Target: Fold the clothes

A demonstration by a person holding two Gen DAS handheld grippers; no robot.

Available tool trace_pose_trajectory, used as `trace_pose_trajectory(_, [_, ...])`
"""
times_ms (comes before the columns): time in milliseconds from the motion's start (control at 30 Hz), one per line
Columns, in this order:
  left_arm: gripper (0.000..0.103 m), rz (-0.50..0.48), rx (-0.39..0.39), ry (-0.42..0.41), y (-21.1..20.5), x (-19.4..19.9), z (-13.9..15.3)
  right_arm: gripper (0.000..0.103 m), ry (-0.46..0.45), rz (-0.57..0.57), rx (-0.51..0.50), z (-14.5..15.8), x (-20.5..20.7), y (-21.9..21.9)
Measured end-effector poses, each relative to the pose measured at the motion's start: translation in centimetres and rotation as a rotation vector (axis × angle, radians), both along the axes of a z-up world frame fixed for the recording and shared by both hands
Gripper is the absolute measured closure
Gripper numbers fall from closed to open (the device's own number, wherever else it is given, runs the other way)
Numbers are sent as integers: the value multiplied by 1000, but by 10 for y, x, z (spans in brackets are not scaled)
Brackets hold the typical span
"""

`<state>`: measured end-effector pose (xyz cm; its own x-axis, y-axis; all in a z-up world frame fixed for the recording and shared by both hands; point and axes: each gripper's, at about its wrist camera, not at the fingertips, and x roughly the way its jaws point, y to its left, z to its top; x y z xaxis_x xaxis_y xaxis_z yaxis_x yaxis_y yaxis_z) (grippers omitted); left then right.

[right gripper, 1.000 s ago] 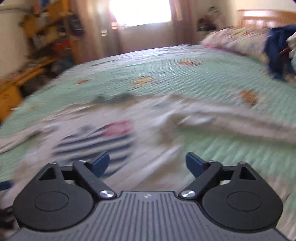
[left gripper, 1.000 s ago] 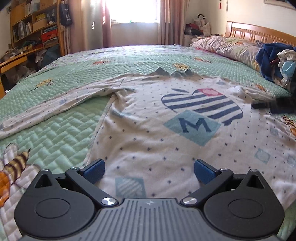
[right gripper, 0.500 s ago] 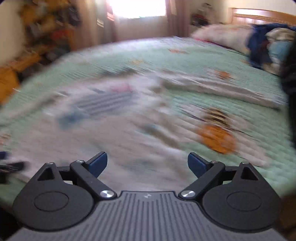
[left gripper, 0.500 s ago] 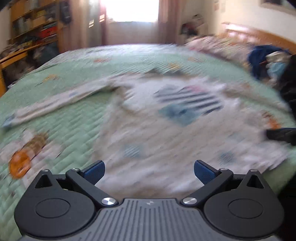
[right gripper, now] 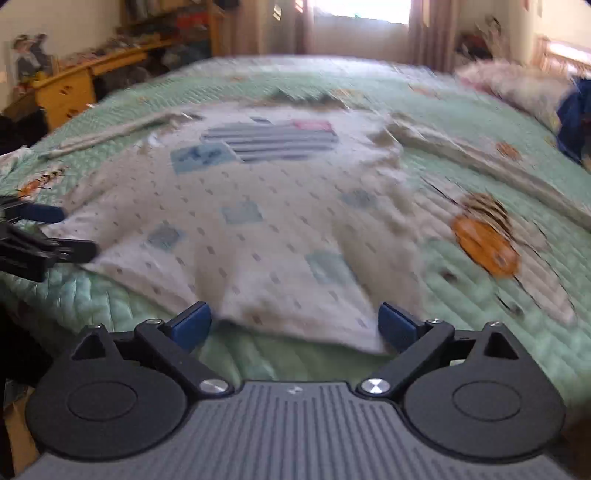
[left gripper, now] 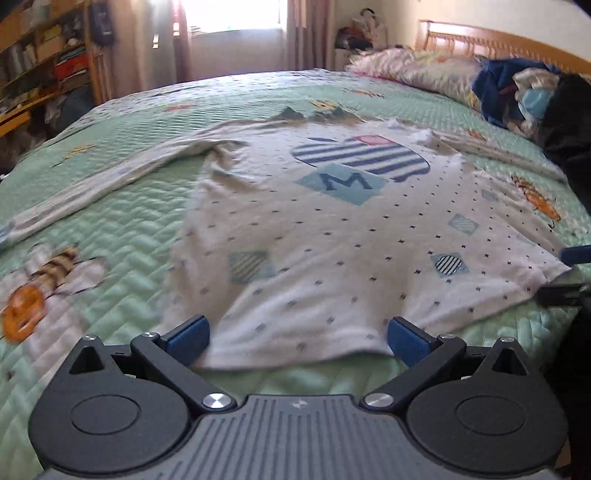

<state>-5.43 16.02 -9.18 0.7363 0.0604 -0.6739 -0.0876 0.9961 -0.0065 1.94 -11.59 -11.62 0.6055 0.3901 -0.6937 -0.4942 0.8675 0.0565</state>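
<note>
Both hand-held grippers, the left (left gripper: 297, 341) and the right (right gripper: 295, 326), have pulled back from over the shirt (left gripper: 332, 229) to its bottom edge with jaws wide open, holding nothing, so the shirt lying flat on the bed (left gripper: 122, 229) looks ready to grab and fold.

A lived-in home bedroom: a wide bed (left gripper: 122, 236) with a green quilted cover, a wooden headboard (left gripper: 491, 42), a floral pillow (left gripper: 413, 70), curtains (left gripper: 306, 35) beside a bright window (left gripper: 236, 14), and crowded wooden bookshelves (left gripper: 40, 55) along the left wall.
</note>
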Motion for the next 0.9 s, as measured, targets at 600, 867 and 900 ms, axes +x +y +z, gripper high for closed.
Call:
trace_pose_trajectory(600, [1, -13, -81, -11, 12, -16, 12, 6, -14, 47, -25, 3, -2, 11])
trace_pose_trajectory(867, [1, -14, -197, -132, 21, 59, 45, 5, -68, -1, 125, 34, 33, 36])
trace_pose_trajectory(900, [1, -29, -196, -137, 19, 75, 47, 5, -54, -8, 122, 28, 40, 43])
